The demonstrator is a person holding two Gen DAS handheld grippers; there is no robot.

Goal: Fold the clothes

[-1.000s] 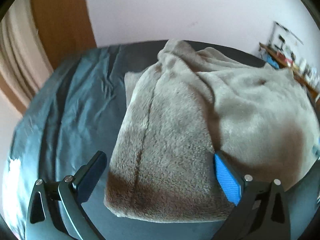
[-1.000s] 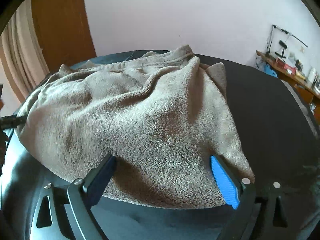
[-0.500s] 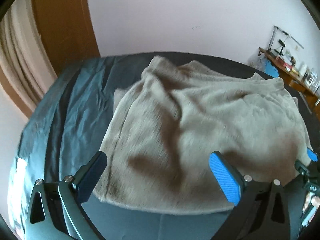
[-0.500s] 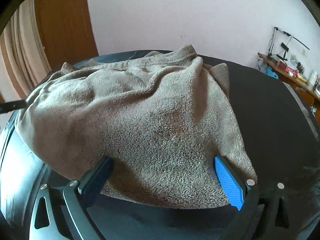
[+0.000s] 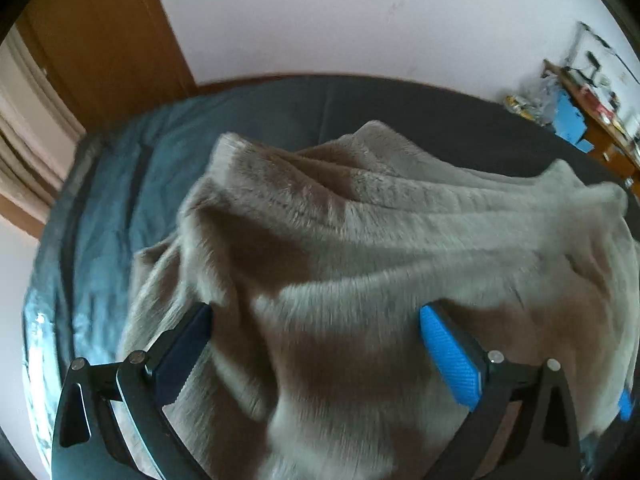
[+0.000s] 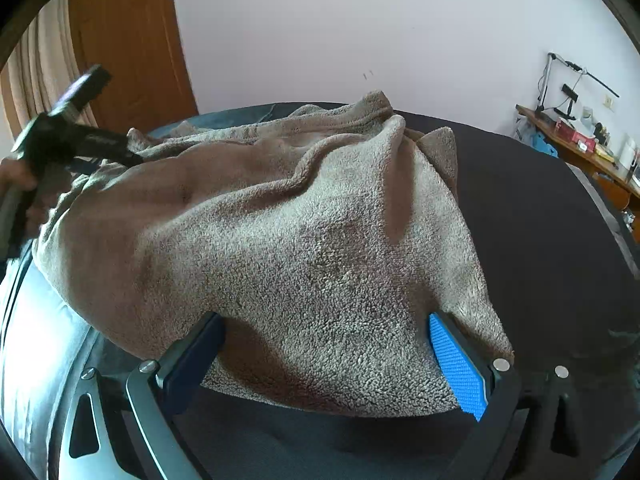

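Note:
A fluffy grey-brown fleece garment (image 5: 360, 240) lies rumpled on a bed with a dark sheet (image 5: 100, 208). My left gripper (image 5: 316, 332) is open and low over the garment's left part, with fleece bunched between its wide-apart fingers. My right gripper (image 6: 324, 344) is open too, straddling the garment (image 6: 300, 240) near its front edge, which rests on the dark sheet (image 6: 540, 220). In the right wrist view the left gripper (image 6: 72, 136) shows at the upper left above the fleece, held by a hand (image 6: 16, 176).
A pale wall (image 6: 360, 32) stands behind the bed. A wooden door (image 6: 132, 48) and curtains (image 6: 44, 72) are at the left. A cluttered wooden desk (image 6: 580, 148) with a lamp sits at the right. Bare sheet extends right of the garment.
My left gripper has moved forward and down onto the garment, so fleece now fills the space between its fingers. It and the hand holding it have come into the right wrist view. The right gripper barely moved.

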